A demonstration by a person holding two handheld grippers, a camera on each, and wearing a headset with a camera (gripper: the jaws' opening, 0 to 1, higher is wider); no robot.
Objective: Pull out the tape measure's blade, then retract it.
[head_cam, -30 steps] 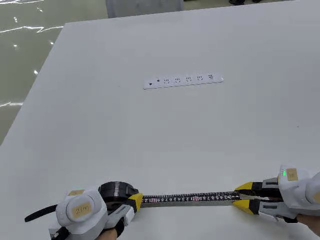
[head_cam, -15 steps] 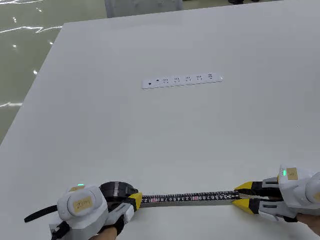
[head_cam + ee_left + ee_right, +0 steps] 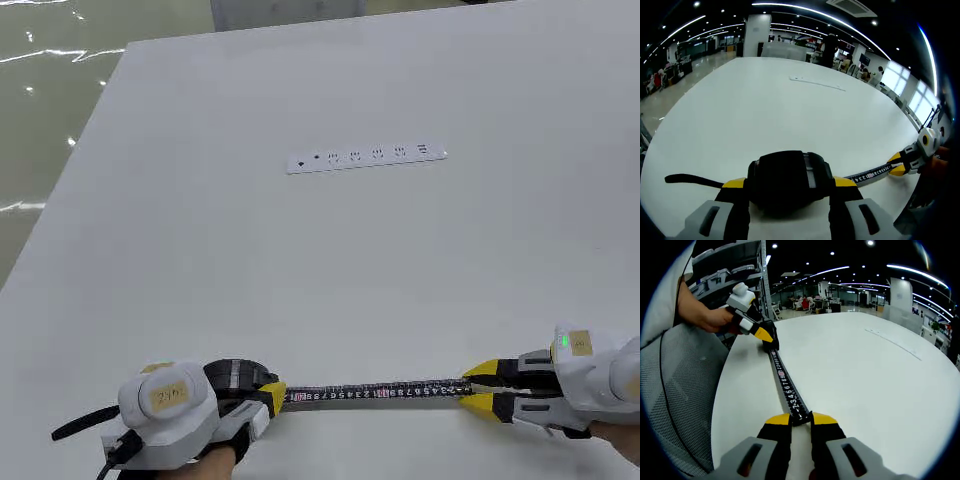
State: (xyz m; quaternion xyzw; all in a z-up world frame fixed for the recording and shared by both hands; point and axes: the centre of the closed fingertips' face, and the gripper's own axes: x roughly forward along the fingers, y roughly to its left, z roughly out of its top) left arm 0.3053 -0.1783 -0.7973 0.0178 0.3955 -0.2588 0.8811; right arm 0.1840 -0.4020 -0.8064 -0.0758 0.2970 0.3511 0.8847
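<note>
The wide white surface is plain and matte. A white power strip lies flat on its far half, set crosswise. Close to the near edge sits the black tape measure, its blade stretched rightward low along the surface. A black strap trails from the case to the left.

I have the bench bare and open from 9 o'clock round to 3 o'clock. At 12 o'clock, well apart from me, a flat power strip lies crosswise. At 6 o'clock the blade stretches low from the tape measure, clamped in my left gripper, to my right gripper, barring the near edge.
</note>
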